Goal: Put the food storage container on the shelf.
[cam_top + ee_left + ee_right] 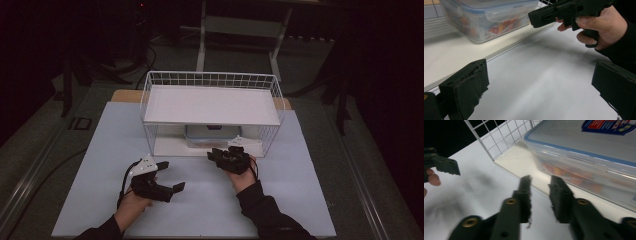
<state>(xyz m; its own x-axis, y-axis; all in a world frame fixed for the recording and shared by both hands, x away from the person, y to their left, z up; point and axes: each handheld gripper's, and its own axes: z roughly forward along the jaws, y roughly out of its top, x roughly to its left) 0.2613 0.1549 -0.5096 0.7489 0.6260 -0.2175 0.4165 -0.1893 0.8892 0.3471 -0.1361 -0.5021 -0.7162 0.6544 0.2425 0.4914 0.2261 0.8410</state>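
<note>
The clear plastic container (212, 135) with a blue-edged lid stands on the lower floor of the white wire rack (212, 80), under the white upper shelf (210, 105). In the high view it is at 12 o'clock from the right gripper (225, 155) and near it, but the 2 do not touch. In the right gripper view, the container (594, 152) fills the area from 12 to 3 o'clock, and colourful contents show through its wall; what they are I cannot tell, because the picture is blurred. The right gripper (540, 195) points at the front edge of the rack floor. Its 2 jaws stand a little apart with nothing between them. The left gripper (167, 175) rests lower on the white table (300, 200), at about 8 o'clock from the right one. In the left gripper view, the left gripper (539, 85) has its jaws wide apart and empty, and the container (491, 17) is at 11 o'clock.
</note>
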